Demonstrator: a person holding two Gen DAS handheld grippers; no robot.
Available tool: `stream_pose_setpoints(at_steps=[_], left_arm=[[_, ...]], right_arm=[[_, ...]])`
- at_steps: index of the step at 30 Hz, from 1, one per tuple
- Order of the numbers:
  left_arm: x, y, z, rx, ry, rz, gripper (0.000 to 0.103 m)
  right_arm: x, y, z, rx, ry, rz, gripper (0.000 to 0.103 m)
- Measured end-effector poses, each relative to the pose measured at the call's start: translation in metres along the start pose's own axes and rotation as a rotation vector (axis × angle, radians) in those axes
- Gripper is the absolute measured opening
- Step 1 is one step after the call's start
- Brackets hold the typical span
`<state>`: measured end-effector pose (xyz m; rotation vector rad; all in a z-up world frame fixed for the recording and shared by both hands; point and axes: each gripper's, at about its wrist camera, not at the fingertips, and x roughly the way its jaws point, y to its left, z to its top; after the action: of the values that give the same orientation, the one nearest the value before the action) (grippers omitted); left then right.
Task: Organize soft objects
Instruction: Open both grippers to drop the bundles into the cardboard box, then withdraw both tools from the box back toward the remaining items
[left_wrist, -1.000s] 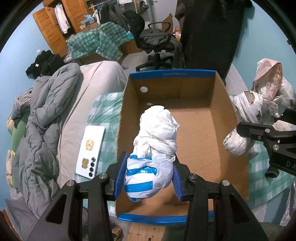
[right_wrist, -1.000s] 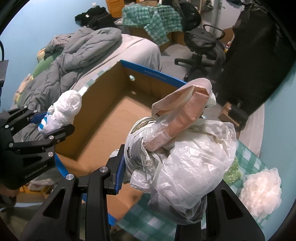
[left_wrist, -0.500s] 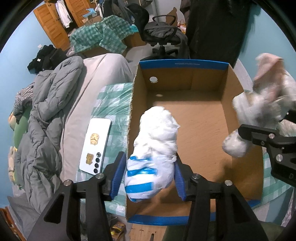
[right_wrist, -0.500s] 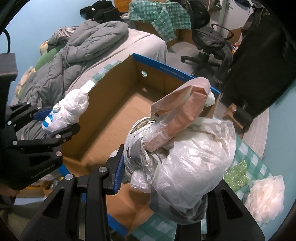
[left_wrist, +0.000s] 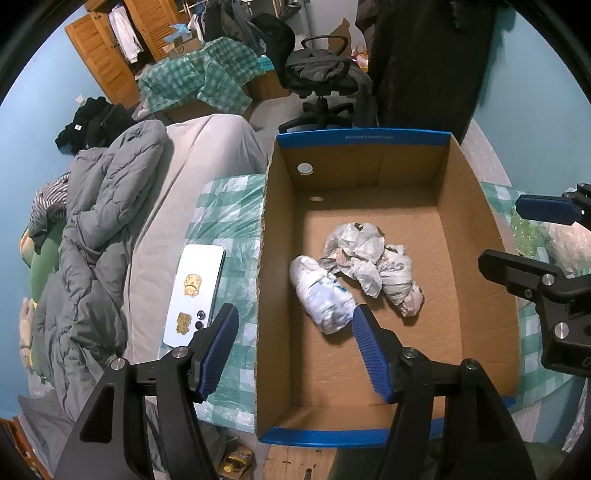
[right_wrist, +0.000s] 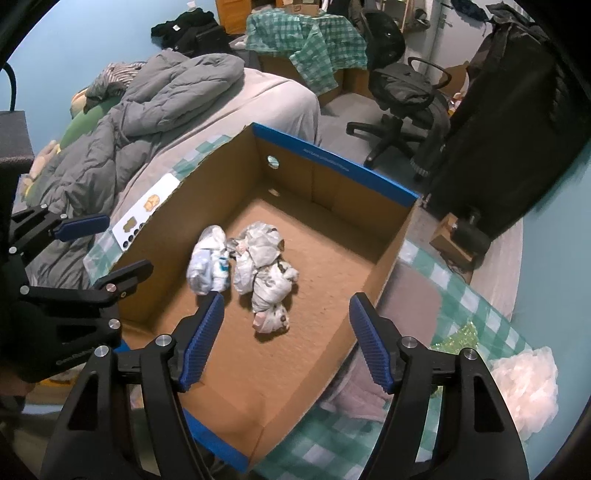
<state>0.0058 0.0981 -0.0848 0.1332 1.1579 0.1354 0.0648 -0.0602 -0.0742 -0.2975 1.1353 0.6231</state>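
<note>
The bundle (left_wrist: 325, 295) with blue stripes is lying on the floor of the box (left_wrist: 476, 229), and the wad of bags (left_wrist: 373, 262) is lying just beside it, the two touching near the middle of the floor. The left gripper (left_wrist: 295, 347) is hovering above the near end of the box with its jaws spread wide and holding nothing; its right blue pad is showing just in front of the bundle, while its left pad is hanging outside the box wall, over the checked cloth (left_wrist: 229, 221) near the phone (left_wrist: 194, 291). The right gripper (right_wrist: 286, 339) is also standing wide open and empty, hanging over the box with the wad (right_wrist: 264, 277) lying below and between its pads, and the bundle (right_wrist: 210, 266) sitting just left of its left pad. A white fluffy clump (right_wrist: 524, 384) is lying on the cloth outside the box.
</note>
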Motion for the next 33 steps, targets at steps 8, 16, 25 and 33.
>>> stream_pose_setpoints(at_steps=[8,16,25,33], left_arm=[[-0.01,-0.009,-0.001,0.008,-0.008,-0.008,0.066],[-0.018,-0.022,0.0,0.018,-0.009,-0.022,0.066],[-0.028,-0.045,-0.002,0.049,-0.013,-0.037,0.066],[-0.037,-0.07,-0.001,0.096,-0.023,-0.053,0.066]], right_arm=[[-0.011,-0.01,-0.006,0.025,-0.003,-0.006,0.071],[-0.022,-0.024,-0.018,0.06,-0.009,-0.012,0.071],[-0.035,-0.043,-0.038,0.112,-0.009,-0.024,0.071],[-0.044,-0.065,-0.061,0.157,0.0,-0.045,0.071]])
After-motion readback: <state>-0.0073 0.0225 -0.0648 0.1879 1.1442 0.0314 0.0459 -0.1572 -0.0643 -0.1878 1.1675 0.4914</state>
